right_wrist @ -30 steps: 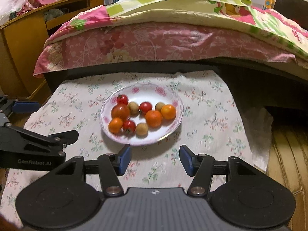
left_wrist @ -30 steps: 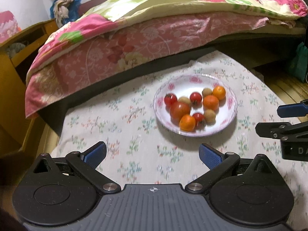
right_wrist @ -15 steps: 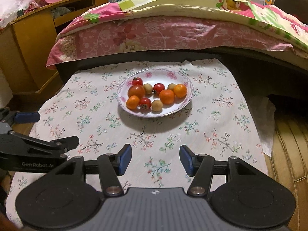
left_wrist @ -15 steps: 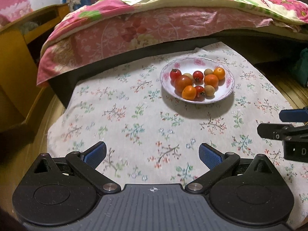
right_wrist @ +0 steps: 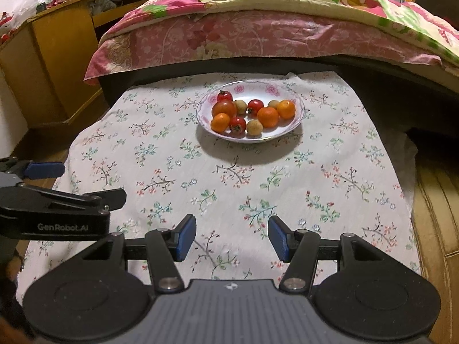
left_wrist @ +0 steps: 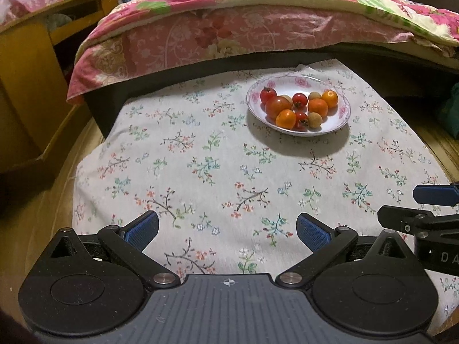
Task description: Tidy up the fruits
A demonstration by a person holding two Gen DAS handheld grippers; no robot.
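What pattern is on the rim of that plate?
Pink flowers on white plate, clearest in the right wrist view.

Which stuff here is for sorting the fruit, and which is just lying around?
For the job:
plate
cherry tomatoes
oranges
pale round fruits

Just there:
flowered cloth
bed quilt
wooden cabinet

We hold our left gripper [left_wrist: 228, 230] and right gripper [right_wrist: 232, 238] side by side, tilted downward, fingers [right_wrist: 186, 236] spread apart and empty.
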